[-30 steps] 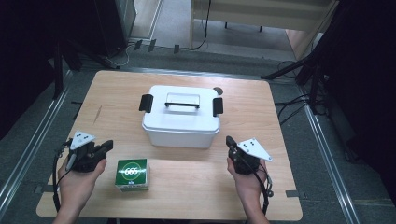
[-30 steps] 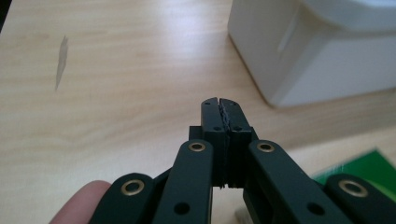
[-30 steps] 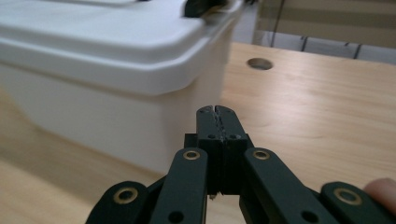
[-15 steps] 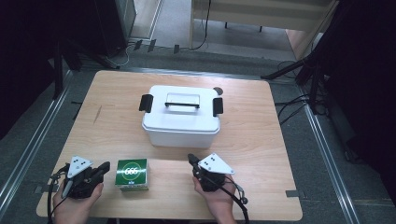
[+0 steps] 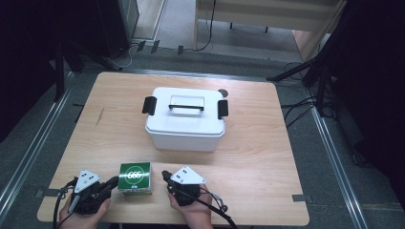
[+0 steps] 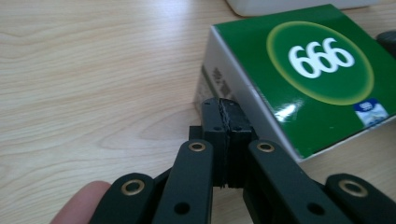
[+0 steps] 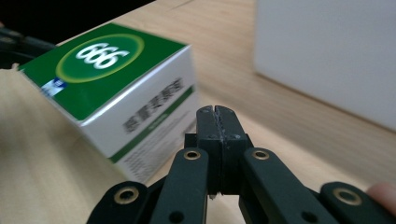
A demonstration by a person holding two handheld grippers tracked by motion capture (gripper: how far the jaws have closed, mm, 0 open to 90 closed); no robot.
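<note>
Both tools closed and empty, flanking the green box at the near edge of the desk.

The left tool [image 5: 113, 181] has its jaws pressed together, tips just beside the green box [image 5: 135, 177], at its left side (whether they touch it cannot be told). The right tool [image 5: 165, 174] is also closed on nothing, tips near the box's right side, apart from it. Beyond both tools stands a white lidded bin [image 5: 185, 119], well apart from the box.
</note>
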